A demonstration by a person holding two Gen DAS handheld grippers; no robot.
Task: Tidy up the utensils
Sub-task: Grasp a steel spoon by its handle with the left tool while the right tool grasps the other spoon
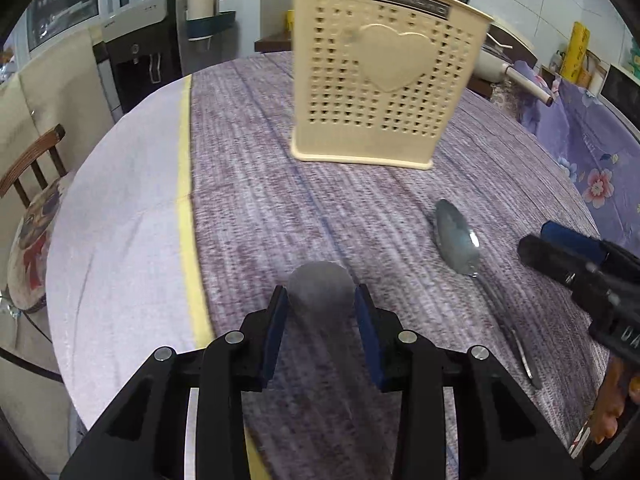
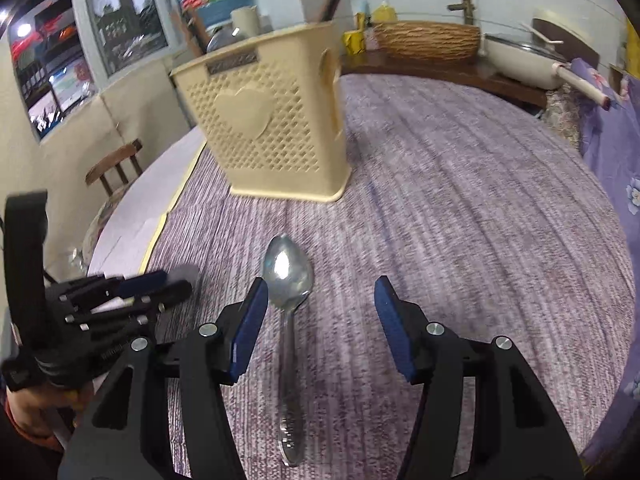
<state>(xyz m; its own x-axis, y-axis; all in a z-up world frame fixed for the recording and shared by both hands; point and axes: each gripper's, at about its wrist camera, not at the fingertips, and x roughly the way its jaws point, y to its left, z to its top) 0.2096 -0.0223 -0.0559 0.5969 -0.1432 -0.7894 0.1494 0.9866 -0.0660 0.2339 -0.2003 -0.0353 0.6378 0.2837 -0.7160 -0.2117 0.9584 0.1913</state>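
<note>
Round table: covered by a purple woven cloth, with a pale cloth and a yellow stripe along its left part.

Utensil holder: cream plastic, perforated, raised heart on the front; stands upright on the purple cloth toward the far side of the table, well beyond both grippers. Handles rise from its top; details blurred.

Right gripper: fingers spread wide, blue pads facing each other, holding nothing.

Left gripper: fingers partly closed on a blurred grey rounded object that sits between the pad tips; its identity cannot be told.

Metal spoon: lies flat on the purple cloth, bowl up, pointing toward the holder, handle running back toward the right wrist camera. The bowl sits just beside the right gripper's left pad; the handle runs between the two fingers, nearer the left one. Contact with the pad cannot be told. In the left wrist view the spoon lies right of the left gripper, apart from it.
</note>
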